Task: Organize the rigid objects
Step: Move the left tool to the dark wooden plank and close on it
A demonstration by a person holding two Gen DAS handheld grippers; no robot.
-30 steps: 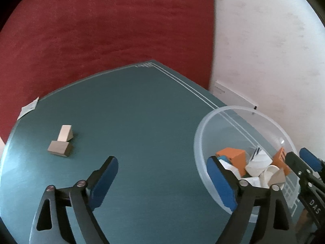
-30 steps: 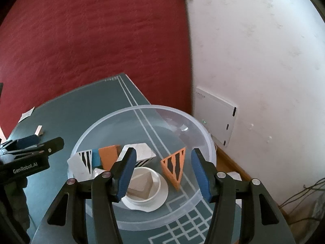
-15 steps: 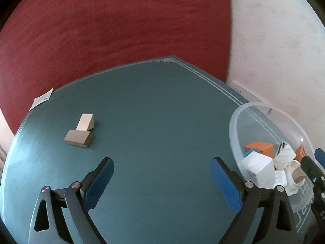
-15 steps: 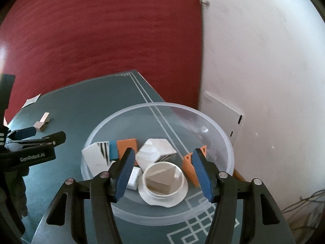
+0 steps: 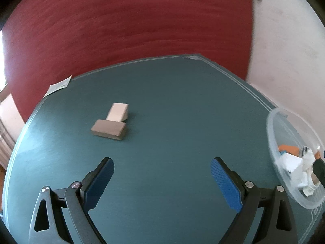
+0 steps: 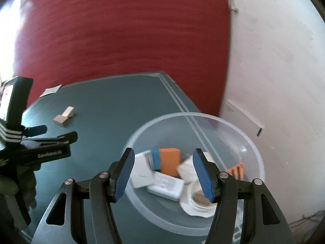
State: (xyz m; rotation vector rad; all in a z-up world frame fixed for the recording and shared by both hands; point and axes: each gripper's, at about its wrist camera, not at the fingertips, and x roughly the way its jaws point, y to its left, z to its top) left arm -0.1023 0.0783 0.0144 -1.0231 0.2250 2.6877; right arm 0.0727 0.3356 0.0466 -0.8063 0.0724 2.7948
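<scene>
**Two blocks left on the table; both claws empty**

Left claw [image 5: 162, 180]: jaws spread wide, nothing between them, tilted down over bare teal table [image 5: 182, 105]. Aimed roughly toward the two loose blocks, well short of them.

Right claw [image 6: 163, 174]: jaws partly apart, having just been opening; nothing gripped. Poised over the clear bowl [image 6: 251, 142], blue pads [image 6: 124, 174] framing its contents without touching any visibly.

Loose items, table centre-left: pale wooden block [image 5: 118, 112] and darker grey-brown block [image 5: 109, 129], touching at one end, forming a rough T. Both flat on the table, well apart from the bowl.

Bowl contents: orange block [image 6: 169, 160], several white pieces, a white ring-shaped piece [image 6: 200, 201], a striped orange wedge [image 6: 237, 169]. Bowl at the right edge of the table, near the white wall.

Step in hand, as judged: deposit into the bowl finished on the right; fetch of the remaining pair falling to the left.

Next move, as judged: advance left claw over one block, line the pads up across its narrow sides, lower, close. Nearer darker block the likelier first pick. Caution: contact between the pair, so a careless close may nudge the neighbour.
</scene>
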